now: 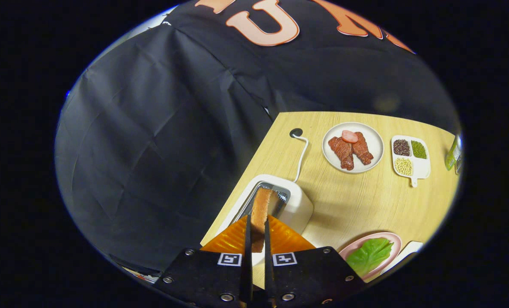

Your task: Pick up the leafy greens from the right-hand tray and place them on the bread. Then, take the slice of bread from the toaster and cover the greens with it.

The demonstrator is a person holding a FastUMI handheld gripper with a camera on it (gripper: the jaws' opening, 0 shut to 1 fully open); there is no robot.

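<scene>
bread slice (260, 209) between gripper (256, 233) fingers, standing in toaster (295, 205) slot | cord (300, 158) runs beyond toaster to table (365, 201) hole | plate of meat (352, 147) behind-right, divided dish (409, 157) right of it | leafy greens (370, 254) on near plate (389, 237) (right of fingers)

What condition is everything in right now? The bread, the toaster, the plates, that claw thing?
hand-held gripper: fingers closed on the bread slice
slice of bread: upright, edge-on, gripped above the toaster slot
toaster: upright on the table, cord attached
leafy greens: lying flat on the pink plate
pink plate: holding the greens
white plate: holding meat pieces
divided tray: three compartments filled with beans
</scene>
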